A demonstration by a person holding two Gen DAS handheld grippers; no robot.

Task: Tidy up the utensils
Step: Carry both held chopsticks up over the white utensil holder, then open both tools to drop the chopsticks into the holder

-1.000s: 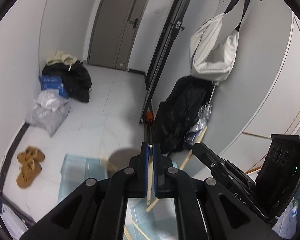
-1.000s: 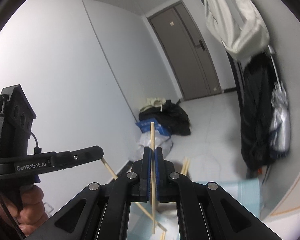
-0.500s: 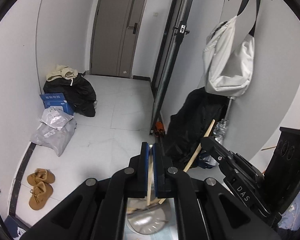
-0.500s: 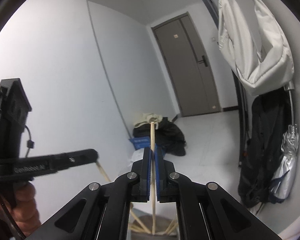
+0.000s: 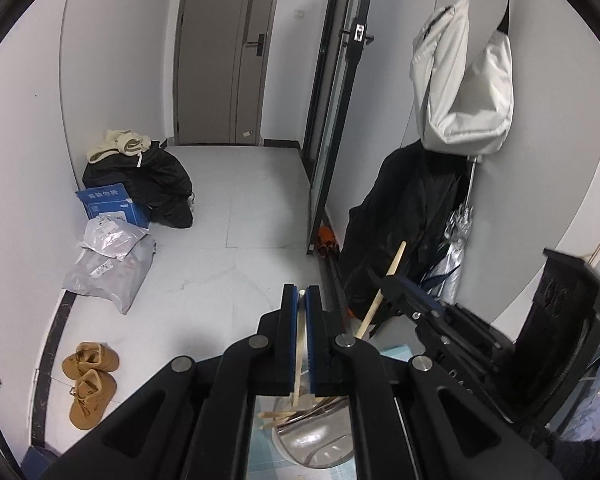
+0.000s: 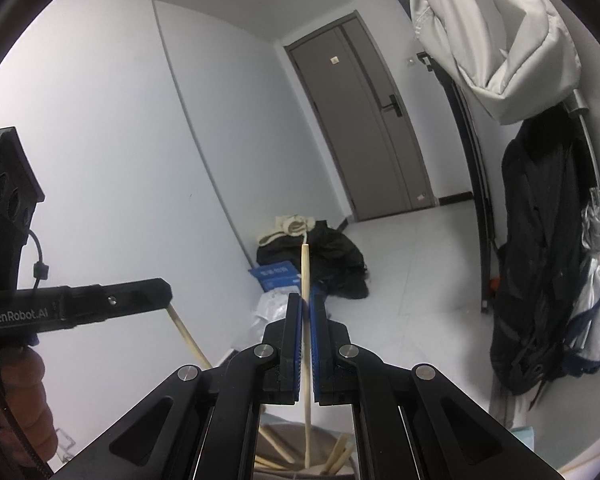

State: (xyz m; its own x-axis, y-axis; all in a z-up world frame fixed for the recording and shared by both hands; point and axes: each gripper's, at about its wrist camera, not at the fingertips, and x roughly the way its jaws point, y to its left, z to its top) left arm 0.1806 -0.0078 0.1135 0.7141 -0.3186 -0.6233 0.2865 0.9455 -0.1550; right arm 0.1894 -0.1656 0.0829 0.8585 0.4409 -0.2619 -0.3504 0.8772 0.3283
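Note:
My left gripper (image 5: 301, 293) is shut on a wooden chopstick (image 5: 299, 344) that points down into a shiny metal container (image 5: 320, 446) holding several chopsticks and metal utensils. My right gripper (image 6: 307, 300) is shut on a second chopstick (image 6: 305, 272), whose lower end hangs over the same container (image 6: 278, 434). The right gripper (image 5: 386, 280) shows at the right of the left wrist view with its chopstick (image 5: 394, 260) sticking up. In the right wrist view the left gripper (image 6: 166, 296) is at the left, its chopstick (image 6: 188, 336) slanting down.
The container stands on a light blue mat (image 5: 396, 352). A hand (image 6: 12, 400) holds the left gripper. On the floor beyond lie tan shoes (image 5: 88, 380), grey parcels (image 5: 108, 264), a blue box (image 5: 108, 204) and black clothes (image 5: 156, 184). A white bag (image 5: 464, 80) and black coat (image 5: 404, 216) hang at the right.
Both grippers have moved across, each with its chopstick. The loose chopsticks on the mat have left view, and the metal container has come in beneath the fingers.

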